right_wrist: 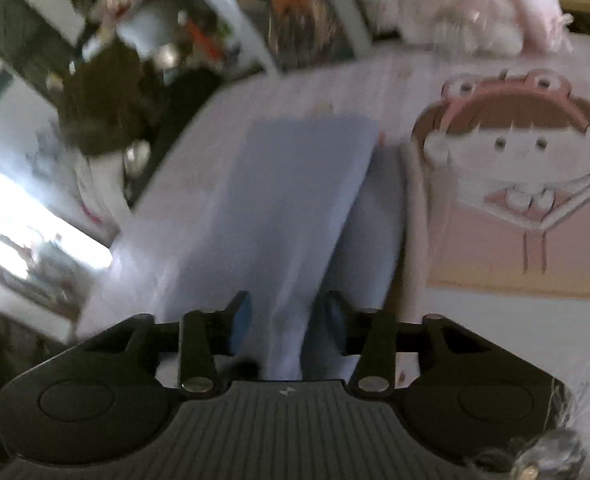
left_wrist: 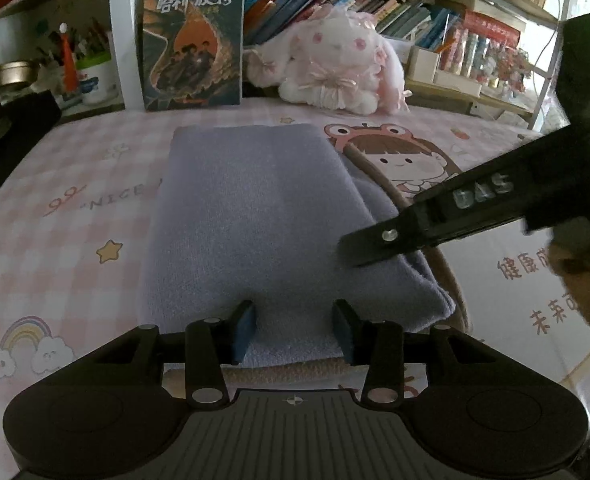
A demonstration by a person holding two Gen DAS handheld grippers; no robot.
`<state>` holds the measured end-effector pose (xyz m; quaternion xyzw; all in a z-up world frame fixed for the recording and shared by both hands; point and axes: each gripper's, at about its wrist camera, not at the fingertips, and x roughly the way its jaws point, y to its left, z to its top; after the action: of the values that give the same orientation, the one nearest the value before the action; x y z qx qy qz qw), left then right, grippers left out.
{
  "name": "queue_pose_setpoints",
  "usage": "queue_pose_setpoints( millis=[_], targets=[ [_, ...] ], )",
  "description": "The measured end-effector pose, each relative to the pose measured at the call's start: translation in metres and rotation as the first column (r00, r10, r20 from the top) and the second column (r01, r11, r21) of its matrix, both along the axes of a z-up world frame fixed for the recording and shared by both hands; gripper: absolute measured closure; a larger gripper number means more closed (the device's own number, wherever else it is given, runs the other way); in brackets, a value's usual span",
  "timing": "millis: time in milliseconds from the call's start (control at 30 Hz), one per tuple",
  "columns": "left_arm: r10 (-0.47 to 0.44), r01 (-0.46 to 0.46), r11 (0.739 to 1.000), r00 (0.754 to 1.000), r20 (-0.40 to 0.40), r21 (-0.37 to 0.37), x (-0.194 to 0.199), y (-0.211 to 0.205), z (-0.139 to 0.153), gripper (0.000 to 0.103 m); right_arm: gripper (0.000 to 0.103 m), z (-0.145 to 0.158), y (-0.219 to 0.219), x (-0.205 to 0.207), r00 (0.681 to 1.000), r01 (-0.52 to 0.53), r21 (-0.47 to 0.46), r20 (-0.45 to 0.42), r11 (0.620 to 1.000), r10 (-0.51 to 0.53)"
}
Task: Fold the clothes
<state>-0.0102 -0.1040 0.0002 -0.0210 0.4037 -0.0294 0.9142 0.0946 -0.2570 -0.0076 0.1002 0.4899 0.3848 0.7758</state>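
**Cloth folded long, both claws at its near end**

Cloth [left_wrist: 251, 216], a lavender knit garment, lies folded into a long strip on the pink cartoon-print desk mat [left_wrist: 63, 240], running straight away from the left claw [left_wrist: 293, 330]. That claw stands open, one blue pad on each side of the strip's near edge, with fabric between the pads but not squeezed. It looks poised there either to pin the edge down or to pinch it for a lengthwise fold.

The right claw [left_wrist: 345, 254] reaches in from the right of the left one and rests its tips on the strip's right edge, where a lower layer pokes out. Pressing there would probably flatten that loose layer. In its own blurred wrist view the right claw [right_wrist: 287, 322] has its pads apart with a ridge of cloth rising between them; no grip is evident.

Beyond the strip's far end stand a book [left_wrist: 193, 38] and a pink plush toy [left_wrist: 339, 68], well clear of the work.

The fold seems partly done, with a halving towards the far end likely next.
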Motion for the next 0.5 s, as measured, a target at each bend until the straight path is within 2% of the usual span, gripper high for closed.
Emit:
queue_pose_setpoints(
  millis=[100,167,200,267,300,367,500],
  targets=[
    [0.024,-0.024,0.999,1.0,-0.004,-0.024,0.001,0.002,0.0,0.06,0.095,0.018,-0.012,-0.021,0.995,-0.038,0.062,0.097,0.997,0.032],
    [0.023,-0.023,0.999,1.0,-0.008,-0.021,0.001,0.001,-0.001,0.06,0.096,0.019,-0.016,-0.029,0.989,-0.047,0.042,0.14,0.998,0.041],
    [0.013,-0.013,1.0,1.0,-0.008,-0.004,0.001,-0.002,-0.001,0.06,0.096,0.012,-0.017,-0.029,0.99,-0.033,0.01,0.14,0.999,0.031],
    [0.009,-0.009,1.0,1.0,-0.009,0.021,0.001,-0.006,-0.001,0.059,0.097,-0.01,-0.021,-0.018,0.997,0.016,-0.027,0.078,1.0,-0.014],
    [0.013,-0.013,1.0,1.0,-0.011,0.026,0.002,-0.007,-0.001,0.059,0.097,-0.018,-0.025,-0.013,0.998,0.036,-0.009,0.045,0.999,-0.035],
    [0.025,-0.025,0.999,1.0,-0.013,0.025,0.002,-0.008,0.0,0.059,0.096,-0.019,-0.028,-0.009,0.999,0.039,0.01,0.019,0.999,-0.039],
    [0.076,-0.076,0.996,0.997,0.011,0.036,-0.005,-0.012,0.01,0.058,0.095,-0.009,-0.026,-0.013,0.999,0.002,-0.011,0.051,1.0,-0.002]
  ],
)
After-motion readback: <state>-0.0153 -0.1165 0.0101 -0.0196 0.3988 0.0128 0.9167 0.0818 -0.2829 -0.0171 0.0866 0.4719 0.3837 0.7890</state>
